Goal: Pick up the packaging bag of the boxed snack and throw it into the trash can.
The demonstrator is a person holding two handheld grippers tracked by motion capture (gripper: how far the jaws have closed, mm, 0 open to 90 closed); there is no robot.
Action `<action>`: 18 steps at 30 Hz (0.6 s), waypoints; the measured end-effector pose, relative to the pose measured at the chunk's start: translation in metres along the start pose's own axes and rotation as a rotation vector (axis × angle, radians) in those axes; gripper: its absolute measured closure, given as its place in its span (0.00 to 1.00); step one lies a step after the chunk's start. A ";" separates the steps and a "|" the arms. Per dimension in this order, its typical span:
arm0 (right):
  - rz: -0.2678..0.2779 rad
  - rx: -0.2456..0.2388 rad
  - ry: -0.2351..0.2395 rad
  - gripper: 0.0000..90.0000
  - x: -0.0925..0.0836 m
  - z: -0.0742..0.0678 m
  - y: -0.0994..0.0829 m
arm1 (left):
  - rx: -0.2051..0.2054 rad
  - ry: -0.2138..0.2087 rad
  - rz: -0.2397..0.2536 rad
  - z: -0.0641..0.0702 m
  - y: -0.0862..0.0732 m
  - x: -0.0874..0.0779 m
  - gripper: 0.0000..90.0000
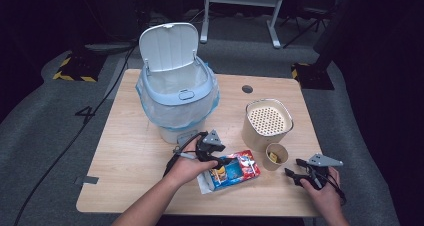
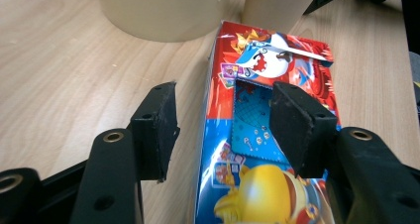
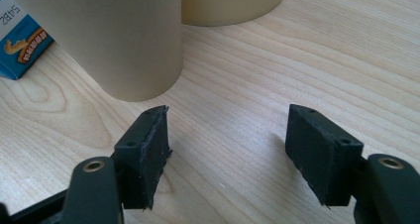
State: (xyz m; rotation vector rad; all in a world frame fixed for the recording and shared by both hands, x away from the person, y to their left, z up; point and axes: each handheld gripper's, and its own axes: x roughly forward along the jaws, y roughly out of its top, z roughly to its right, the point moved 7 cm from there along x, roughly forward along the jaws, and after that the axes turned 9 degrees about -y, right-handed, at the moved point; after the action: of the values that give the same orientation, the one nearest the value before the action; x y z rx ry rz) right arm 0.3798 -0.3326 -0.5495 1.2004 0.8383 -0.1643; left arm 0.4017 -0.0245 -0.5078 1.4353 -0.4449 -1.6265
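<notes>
A red and blue printed box (image 1: 235, 170) lies flat near the table's front edge. My left gripper (image 1: 226, 161) is low over its left end. In the left gripper view, the gripper (image 2: 223, 92) is open: one pad stands over the wood beside the box (image 2: 267, 50), the other over its printed top, neither pressing. My right gripper (image 1: 293, 167) rests at the front right, and its pads stand apart over bare wood with nothing between them in the right gripper view (image 3: 228, 112). A paper cup (image 1: 276, 156) with something yellow inside stands just left of it.
A cream container (image 1: 267, 122) with a perforated top stands behind the cup. A light blue bin (image 1: 177, 93) with a plastic liner and raised lid sits at the back left. The wooden table (image 1: 125, 151) has bare wood on its left side. A corner of the box (image 3: 20, 40) lies beside the cup (image 3: 114, 40).
</notes>
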 end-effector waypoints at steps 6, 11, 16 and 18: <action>0.000 0.000 0.000 0.37 0.000 0.000 0.000 | -0.044 -0.006 -0.053 -0.002 -0.001 0.012 0.53; 0.000 0.000 0.001 0.37 0.000 0.000 0.000 | -0.041 0.013 -0.103 -0.006 -0.002 0.020 0.65; 0.000 0.000 0.002 0.37 0.000 0.000 0.000 | -0.018 0.029 -0.133 -0.005 0.002 0.020 0.78; 0.000 0.000 0.002 0.37 0.000 0.000 0.000 | -0.017 0.032 -0.136 -0.004 0.002 0.021 0.80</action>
State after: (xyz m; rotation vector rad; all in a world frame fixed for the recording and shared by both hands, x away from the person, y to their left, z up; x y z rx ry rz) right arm 0.3798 -0.3326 -0.5495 1.2010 0.8398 -0.1632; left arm 0.4079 -0.0406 -0.5198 1.5038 -0.3204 -1.7080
